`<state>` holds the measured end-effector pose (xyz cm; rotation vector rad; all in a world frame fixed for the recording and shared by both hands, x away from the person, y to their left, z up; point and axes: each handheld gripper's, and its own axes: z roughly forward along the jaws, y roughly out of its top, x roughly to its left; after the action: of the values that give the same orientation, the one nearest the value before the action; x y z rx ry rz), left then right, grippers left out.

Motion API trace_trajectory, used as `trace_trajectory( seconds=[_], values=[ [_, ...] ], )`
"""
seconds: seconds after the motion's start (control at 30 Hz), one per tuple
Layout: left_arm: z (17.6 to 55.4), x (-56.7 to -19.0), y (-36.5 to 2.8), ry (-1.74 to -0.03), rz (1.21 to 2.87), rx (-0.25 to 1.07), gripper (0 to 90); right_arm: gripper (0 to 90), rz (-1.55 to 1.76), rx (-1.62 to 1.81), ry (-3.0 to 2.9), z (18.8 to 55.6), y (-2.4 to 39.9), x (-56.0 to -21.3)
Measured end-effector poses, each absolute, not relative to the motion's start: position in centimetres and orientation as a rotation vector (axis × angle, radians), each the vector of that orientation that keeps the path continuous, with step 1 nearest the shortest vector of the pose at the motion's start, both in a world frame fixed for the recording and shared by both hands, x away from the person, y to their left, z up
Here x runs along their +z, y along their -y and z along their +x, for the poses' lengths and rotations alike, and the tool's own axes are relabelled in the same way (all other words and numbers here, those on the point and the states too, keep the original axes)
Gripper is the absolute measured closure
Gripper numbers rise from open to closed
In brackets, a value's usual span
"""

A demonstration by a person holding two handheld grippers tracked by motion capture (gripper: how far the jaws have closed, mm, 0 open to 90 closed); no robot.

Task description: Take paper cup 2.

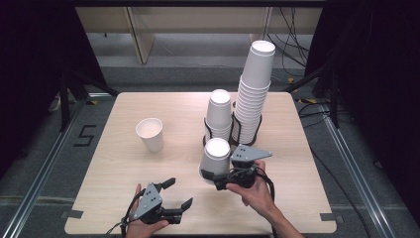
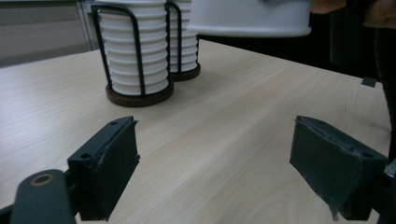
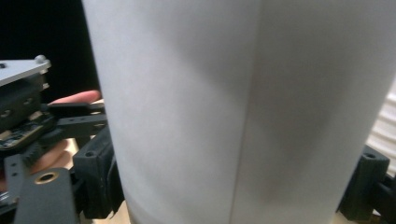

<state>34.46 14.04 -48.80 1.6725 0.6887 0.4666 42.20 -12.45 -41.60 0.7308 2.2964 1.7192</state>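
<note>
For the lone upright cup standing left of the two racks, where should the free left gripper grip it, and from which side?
Grip the upright cup across its side wall, a little below the rim, coming in level from the near side where the left gripper sits with jaws open. It stands alone with its mouth up, apart from the racks, so the tapered wall is free all round; squeeze gently, since thin paper likely dents.

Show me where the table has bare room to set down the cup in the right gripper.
Bare wood lies left of the upright cup and along the table's right edge, beside the stacks. It is crowded around the two racked stacks, just behind the held cup. The left gripper occupies the near-left edge.
</note>
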Motion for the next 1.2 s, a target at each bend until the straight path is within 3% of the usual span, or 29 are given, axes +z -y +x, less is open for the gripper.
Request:
trace_trajectory(
  seconds=[0.8,1.2],
  values=[
    [34.4,-48.7,-13.2,-0.645,1.626,0.424,14.2,16.7,0.583,1.681,-2.401,40.1,8.5,-43.5],
    [34.5,-48.7,-12.8,-0.693,1.624,0.426,0.9,17.0,0.573,1.727,-2.396,39.2,6.8,-43.8]
  ],
)
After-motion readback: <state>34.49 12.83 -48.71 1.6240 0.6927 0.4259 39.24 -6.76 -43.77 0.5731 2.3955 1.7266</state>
